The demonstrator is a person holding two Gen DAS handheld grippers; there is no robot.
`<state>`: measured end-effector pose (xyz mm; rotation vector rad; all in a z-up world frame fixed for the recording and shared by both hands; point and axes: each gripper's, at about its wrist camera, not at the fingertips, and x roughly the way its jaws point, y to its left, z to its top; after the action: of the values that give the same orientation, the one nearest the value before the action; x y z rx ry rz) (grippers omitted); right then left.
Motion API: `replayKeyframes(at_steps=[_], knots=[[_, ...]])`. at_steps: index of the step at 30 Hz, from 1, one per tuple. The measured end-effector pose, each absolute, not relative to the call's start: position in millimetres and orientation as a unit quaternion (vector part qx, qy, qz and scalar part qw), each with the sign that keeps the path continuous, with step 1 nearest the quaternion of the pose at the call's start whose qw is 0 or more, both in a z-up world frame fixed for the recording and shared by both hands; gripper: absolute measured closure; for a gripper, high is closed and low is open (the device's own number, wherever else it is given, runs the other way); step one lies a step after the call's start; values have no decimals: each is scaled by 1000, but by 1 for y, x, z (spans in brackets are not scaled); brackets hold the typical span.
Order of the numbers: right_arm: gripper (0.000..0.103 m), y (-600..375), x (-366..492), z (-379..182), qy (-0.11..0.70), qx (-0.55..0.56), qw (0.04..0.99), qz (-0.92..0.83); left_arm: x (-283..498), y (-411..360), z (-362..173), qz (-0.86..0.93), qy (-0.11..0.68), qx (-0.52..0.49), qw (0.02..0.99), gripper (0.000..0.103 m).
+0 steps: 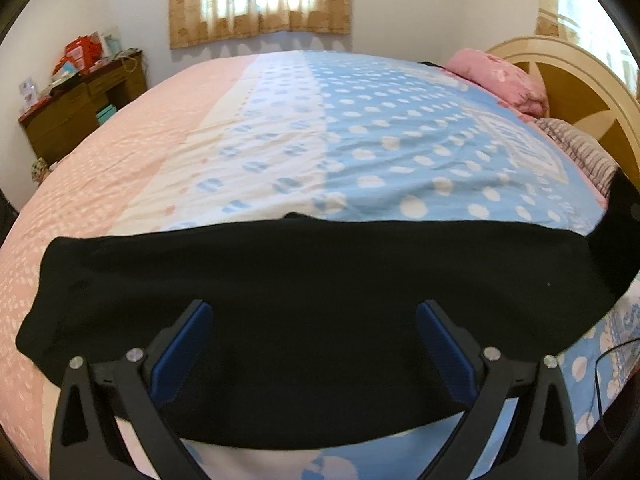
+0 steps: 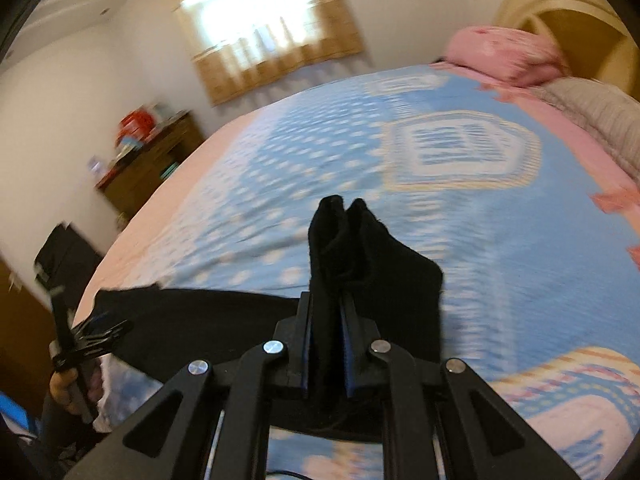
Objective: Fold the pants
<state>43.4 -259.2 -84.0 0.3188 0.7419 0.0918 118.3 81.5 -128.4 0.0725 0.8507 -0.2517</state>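
Observation:
Black pants [image 1: 304,300] lie flat across the near part of the bed, stretching left to right. My left gripper [image 1: 314,312] is open, its blue pads spread wide just above the pants and holding nothing. My right gripper [image 2: 326,304] is shut on a bunched end of the pants [image 2: 344,248], lifted off the bed, with fabric sticking up past the fingertips. The rest of the pants [image 2: 200,320] trails left toward the left gripper [image 2: 96,332], which shows there held in a hand.
The bed [image 1: 360,140] has a blue dotted and pink cover. Pink pillow [image 1: 500,76] and striped blanket [image 1: 580,152] lie by the headboard [image 1: 580,80]. A cluttered wooden desk [image 1: 80,108] stands at the far left. A black cable [image 1: 600,380] lies at right.

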Motion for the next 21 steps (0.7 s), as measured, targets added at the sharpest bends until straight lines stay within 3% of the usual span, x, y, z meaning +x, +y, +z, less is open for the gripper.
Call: replayKeyframes(at_steps=[7, 18, 19, 20, 21], knots=[[91, -185, 80, -112, 400, 108, 904, 104, 117, 71, -128, -140, 414, 31, 899, 1], [88, -150, 100, -182, 470, 82, 870, 127, 123, 24, -129, -200, 437, 48, 876, 1], [86, -149, 100, -181, 469, 80, 870, 127, 124, 17, -127, -209, 439, 48, 873, 1], [74, -149, 99, -180, 471, 82, 869, 131, 125, 10, -126, -219, 440, 47, 870, 1], [55, -150, 98, -178, 472, 92, 864, 148, 125, 5, -125, -224, 441, 47, 868, 3]])
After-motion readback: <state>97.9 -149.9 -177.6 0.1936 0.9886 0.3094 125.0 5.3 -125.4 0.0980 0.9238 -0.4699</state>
